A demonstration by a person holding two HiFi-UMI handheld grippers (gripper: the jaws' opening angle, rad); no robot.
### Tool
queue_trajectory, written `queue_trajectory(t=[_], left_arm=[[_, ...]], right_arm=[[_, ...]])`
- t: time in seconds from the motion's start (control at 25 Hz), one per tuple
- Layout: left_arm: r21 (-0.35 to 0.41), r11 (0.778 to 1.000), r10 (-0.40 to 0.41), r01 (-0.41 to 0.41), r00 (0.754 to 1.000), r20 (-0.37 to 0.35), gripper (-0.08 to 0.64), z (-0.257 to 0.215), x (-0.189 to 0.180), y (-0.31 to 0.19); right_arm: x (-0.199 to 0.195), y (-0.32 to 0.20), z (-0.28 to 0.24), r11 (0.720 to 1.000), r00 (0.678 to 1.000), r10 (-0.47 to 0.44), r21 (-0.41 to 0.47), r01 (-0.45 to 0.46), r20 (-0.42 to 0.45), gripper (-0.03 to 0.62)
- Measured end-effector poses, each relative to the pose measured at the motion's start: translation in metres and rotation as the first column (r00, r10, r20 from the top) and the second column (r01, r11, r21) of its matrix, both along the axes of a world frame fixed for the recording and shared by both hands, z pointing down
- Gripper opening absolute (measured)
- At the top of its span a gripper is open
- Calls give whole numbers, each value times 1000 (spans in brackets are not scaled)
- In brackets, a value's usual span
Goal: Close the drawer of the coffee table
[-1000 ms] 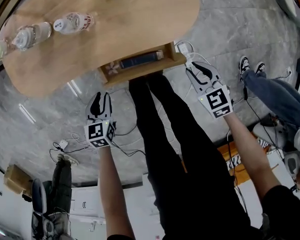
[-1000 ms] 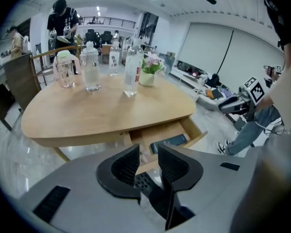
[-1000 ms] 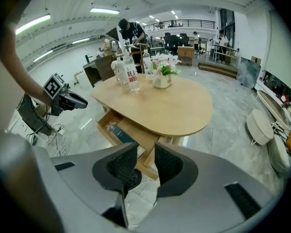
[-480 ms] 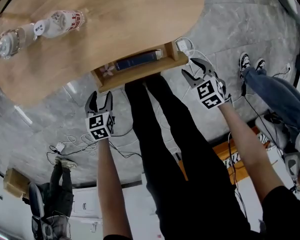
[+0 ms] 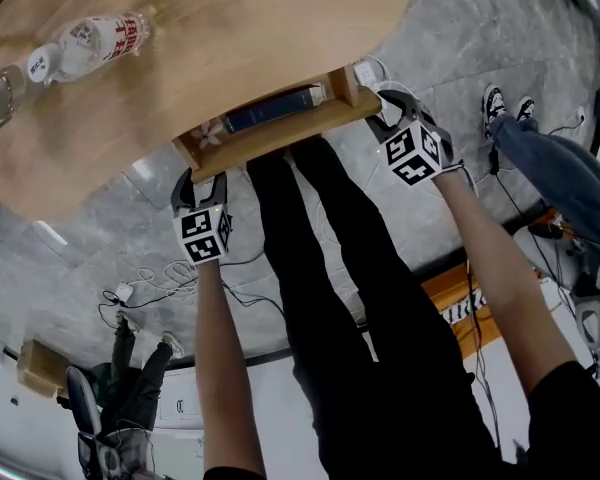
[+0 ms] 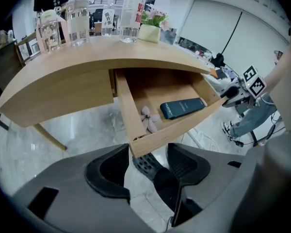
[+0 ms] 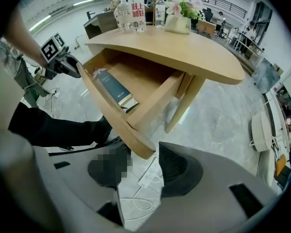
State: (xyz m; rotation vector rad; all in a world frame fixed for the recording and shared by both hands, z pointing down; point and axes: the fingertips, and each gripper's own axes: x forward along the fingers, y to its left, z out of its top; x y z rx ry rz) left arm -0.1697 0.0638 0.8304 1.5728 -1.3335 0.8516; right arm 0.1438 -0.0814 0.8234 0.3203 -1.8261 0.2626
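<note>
Drawer (image 5: 280, 140) is out, pulled well clear from under the bench (image 5: 230, 28). A dark book (image 5: 270, 111) and a small pale flower (image 6: 149, 119) lie on its floor, so there's nothing standing proud to catch on the way in. Bottles (image 5: 95, 38) are up on the bench top, well out of the action.

Left tongs (image 5: 199, 180) are at the drawer front's left end, spread wide and gripping nothing. In the left gripper view that corner of the front panel sits right in the gap. Right tongs (image 5: 388, 108) are at the opposite end with their jaws opening, and the rounded tip of the panel pokes between them. Whether either pad actually touches wood, I can't quite call from here.

One tool at each end makes sense to me: an even shove should keep the drawer from skewing in its slot. Nothing's closed yet, and the whole push is to come.
</note>
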Motion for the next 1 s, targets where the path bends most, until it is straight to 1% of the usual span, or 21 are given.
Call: queue_trajectory(t=[0.12,0.24,0.36,0.44,0.64,1.0], left_arm=[[14,999,-29,29,1000,6,252,1,-1,-5],[28,998,-55,54,998,23,250,-1,-1,-5],[51,996,-74,73,997,22,249,-8,-3,-8],[60,996,-75,74,997,19,249,-12,-4,-8],[41,998,-58,57,998,22,245,-15,-5,-7],[65,994,-84,83,996,18,242,-23,-9,-20]], right_arm=[[-1,2,1,1000,1000,-7,17,7,-6,156],[-1,1,-1,999,1000,20,40,-20,-7,153],[-2,-2,-8,998,999,45,46,-45,1,152],[-2,-3,-12,998,999,52,47,-52,5,150],[-3,-4,-13,998,999,35,43,-34,-11,147],[-7,-18,-20,996,998,65,66,-64,-14,147]])
